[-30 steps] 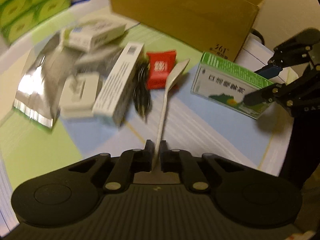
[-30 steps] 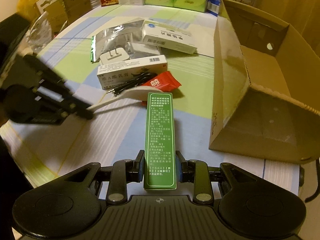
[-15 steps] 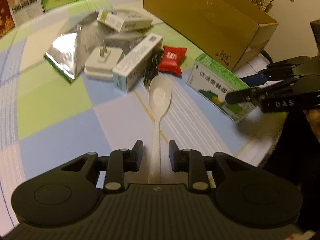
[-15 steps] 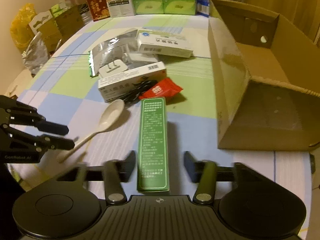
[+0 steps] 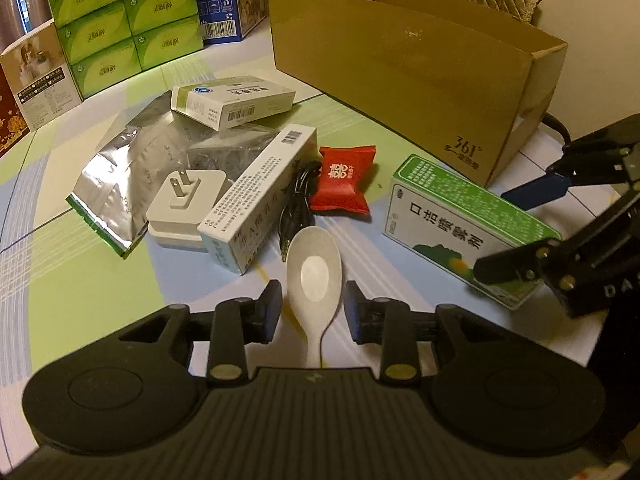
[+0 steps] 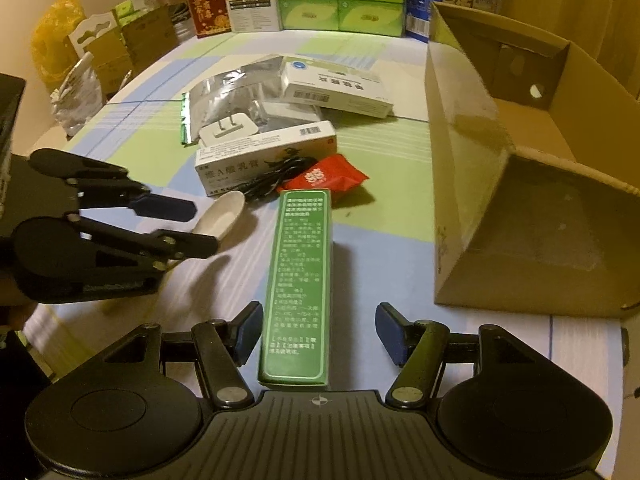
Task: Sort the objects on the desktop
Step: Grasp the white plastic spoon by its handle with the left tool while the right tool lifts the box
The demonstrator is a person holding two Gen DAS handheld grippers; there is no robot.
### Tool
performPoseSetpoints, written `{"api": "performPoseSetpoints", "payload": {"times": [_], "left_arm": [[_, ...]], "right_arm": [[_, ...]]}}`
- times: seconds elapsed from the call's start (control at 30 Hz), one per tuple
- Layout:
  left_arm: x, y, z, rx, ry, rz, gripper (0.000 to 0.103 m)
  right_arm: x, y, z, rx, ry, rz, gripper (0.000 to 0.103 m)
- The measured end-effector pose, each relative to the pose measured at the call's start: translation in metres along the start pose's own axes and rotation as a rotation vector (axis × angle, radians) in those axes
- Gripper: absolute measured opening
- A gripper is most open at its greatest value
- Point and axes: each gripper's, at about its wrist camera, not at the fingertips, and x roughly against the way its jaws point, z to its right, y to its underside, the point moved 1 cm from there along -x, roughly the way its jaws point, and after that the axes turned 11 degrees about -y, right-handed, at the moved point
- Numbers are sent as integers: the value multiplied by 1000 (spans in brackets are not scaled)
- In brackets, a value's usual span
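White plastic spoon (image 5: pixel 315 276) is lying flat on the checked counter (image 5: pixel 80 248) between the jaws of the left gripper (image 5: pixel 313 306), bowl up and pointing away from the camera, handle running back under the gripper body, its end hidden. Left jaws have just been opening; pads are standing clear of the spoon on both sides, gap narrow.

Green medicine box (image 6: pixel 300 288) is lying lengthwise between the jaws of the right gripper (image 6: pixel 319 333), long axis pointing straight ahead, printed green face up, white front face showing in the left view. Right jaws have just been opening and are standing wide, clear of the box on both sides.

Beyond the spoon: black cable (image 5: pixel 294 204), coiled, partly tucked beside a long white carton (image 5: pixel 256 200); red sachet (image 5: pixel 343 186) just right of it; white plug adapter (image 5: pixel 184 206) prongs up; silver foil pouch (image 5: pixel 132 164) partly under a second white carton (image 5: pixel 232 100).

Farther right, brown cardboard box (image 6: pixel 532 168) is sitting open, its far edge cut off in frame. Stacked green cartons (image 5: pixel 120 20) are lining the back edge.
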Motion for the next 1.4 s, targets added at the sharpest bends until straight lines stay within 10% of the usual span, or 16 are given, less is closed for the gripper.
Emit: {"api": "performPoseSetpoints", "payload": {"times": [1.4], "left_arm": [[-4, 2, 2, 123, 16, 8, 27]], "right_arm": [[-13, -9, -6, 8, 17, 28, 28]]}}
